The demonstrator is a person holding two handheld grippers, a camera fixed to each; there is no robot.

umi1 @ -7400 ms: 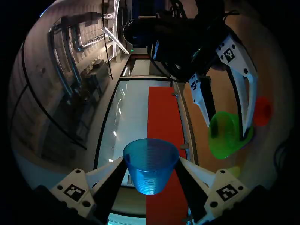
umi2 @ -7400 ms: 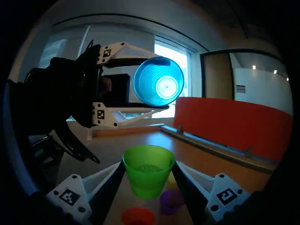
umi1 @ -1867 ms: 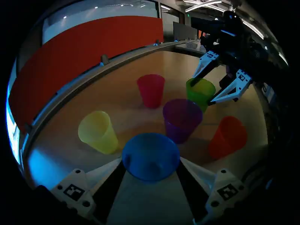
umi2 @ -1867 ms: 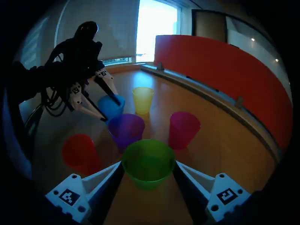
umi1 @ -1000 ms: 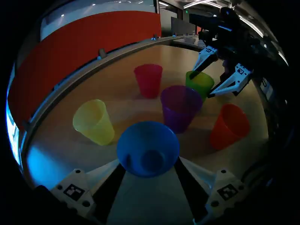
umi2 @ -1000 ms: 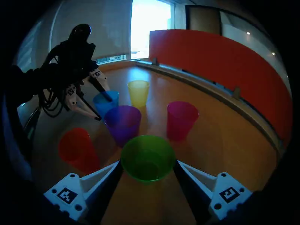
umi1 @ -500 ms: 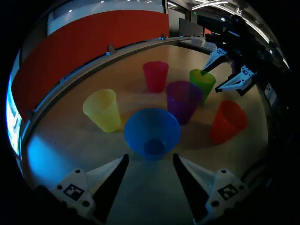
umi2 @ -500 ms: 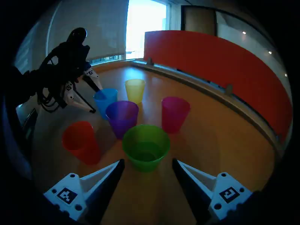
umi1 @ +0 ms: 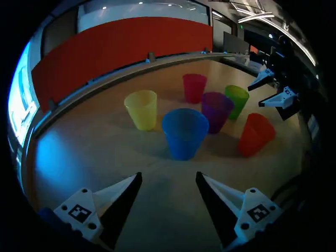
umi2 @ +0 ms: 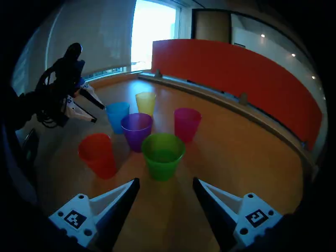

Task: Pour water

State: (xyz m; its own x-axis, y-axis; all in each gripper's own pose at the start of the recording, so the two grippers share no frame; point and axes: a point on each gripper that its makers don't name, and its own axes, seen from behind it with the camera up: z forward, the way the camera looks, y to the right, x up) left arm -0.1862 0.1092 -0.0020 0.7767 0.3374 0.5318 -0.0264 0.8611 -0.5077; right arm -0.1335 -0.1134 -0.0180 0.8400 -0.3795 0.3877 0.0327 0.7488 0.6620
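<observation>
Left gripper (umi1: 168, 176): we are seeing its fingers spread wide and holding nothing; the blue cup (umi1: 185, 134) is standing upright on the wooden table (umi1: 84, 143) just ahead of the tips, apart from them; right gripper (umi2: 166, 181) is likewise gaping empty, the green cup (umi2: 163, 155) standing upright ahead of it, near the purple cup (umi2: 137, 130); we are judging both cups thin plastic, light, smooth, easily squeezed or tipped; we are favouring a gentle grip across the mid-wall, below the rim; water level in either we cannot tell.
</observation>
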